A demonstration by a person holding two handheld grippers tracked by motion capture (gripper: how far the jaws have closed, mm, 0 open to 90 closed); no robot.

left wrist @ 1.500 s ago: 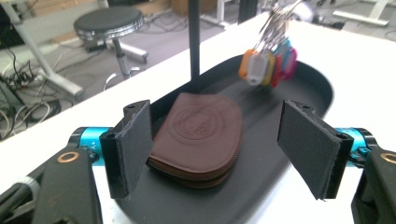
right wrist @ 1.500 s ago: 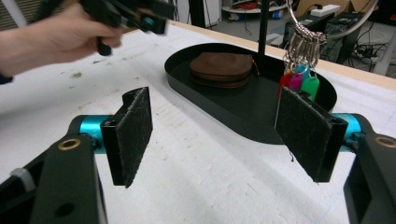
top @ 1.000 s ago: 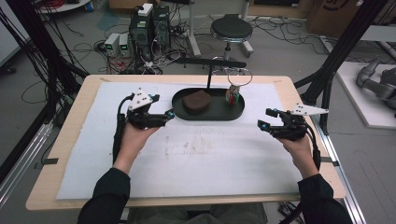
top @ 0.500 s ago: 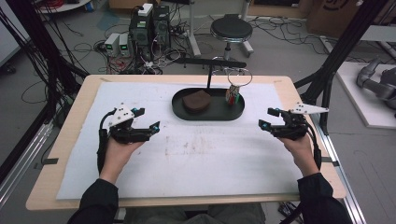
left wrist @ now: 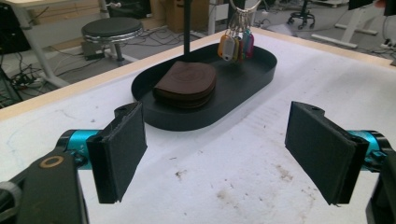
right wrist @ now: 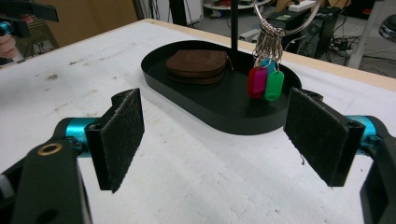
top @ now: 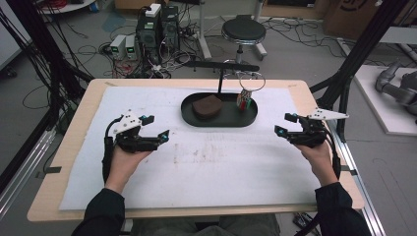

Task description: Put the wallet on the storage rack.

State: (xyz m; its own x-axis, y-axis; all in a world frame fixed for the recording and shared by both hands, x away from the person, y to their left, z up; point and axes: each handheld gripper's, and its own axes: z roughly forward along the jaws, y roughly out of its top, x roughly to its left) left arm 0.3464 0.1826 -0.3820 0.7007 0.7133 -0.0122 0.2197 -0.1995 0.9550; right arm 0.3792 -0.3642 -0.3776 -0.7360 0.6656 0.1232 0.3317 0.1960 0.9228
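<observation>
- Black tray (top: 223, 121) lies near the far edge of the table (top: 64, 162), at its middle, long axis parallel to that edge.
- In the tray: brown leather pouch (top: 206, 106) at its left half; key ring with coloured tags (top: 244, 100) hangs at its right end.
- Left gripper (top: 155, 128) and right gripper (top: 282, 124) rest either side of the tray, nearer the person; tags lie nearer the right one.
- Both jaw pairs wide, nothing between; the right pair has just been opening.
- Versus a second ago: left gripper has drawn back from the tray toward the left edge; right unmoved.
</observation>
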